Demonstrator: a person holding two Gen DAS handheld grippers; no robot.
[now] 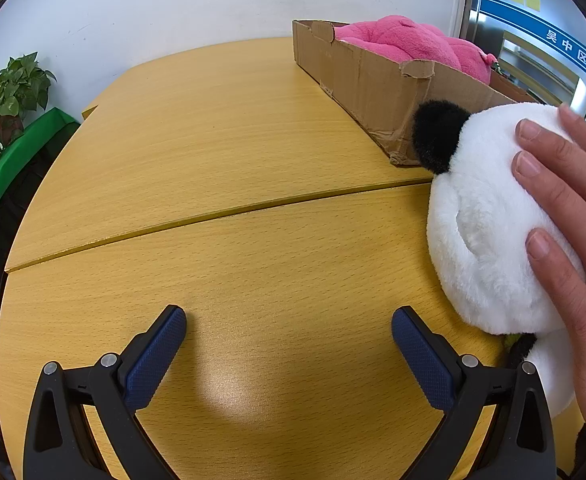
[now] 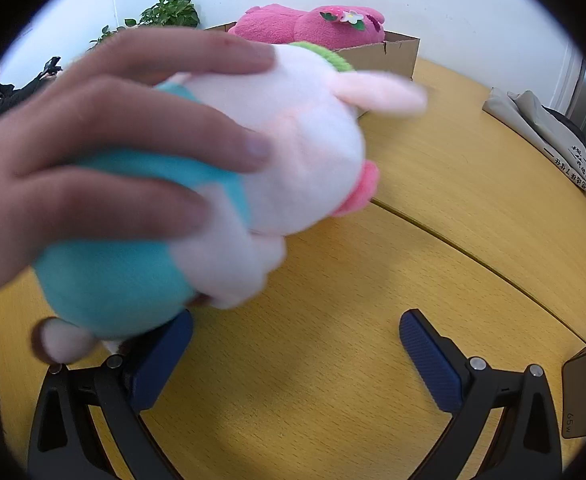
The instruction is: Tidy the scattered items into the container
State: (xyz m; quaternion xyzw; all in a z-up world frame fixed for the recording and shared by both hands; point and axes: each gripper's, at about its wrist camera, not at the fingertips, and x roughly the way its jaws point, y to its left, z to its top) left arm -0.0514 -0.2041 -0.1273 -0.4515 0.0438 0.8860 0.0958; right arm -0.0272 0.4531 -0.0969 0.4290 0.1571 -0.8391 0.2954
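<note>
Both grippers, left (image 1: 289,330) and right (image 2: 296,334), spread wide, empty. Panda (image 1: 493,220) and pig (image 2: 229,184) held by bare hands near box (image 1: 369,92). Toy placement judged underway; grasp needed next.

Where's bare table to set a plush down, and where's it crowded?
Free: the wood left of the cardboard box, across the seam and down to the open left gripper. Also the stretch ahead of the open right gripper. Crowded: by the box corner, where a hand holds the panda plush; the box already holds a pink plush.
</note>
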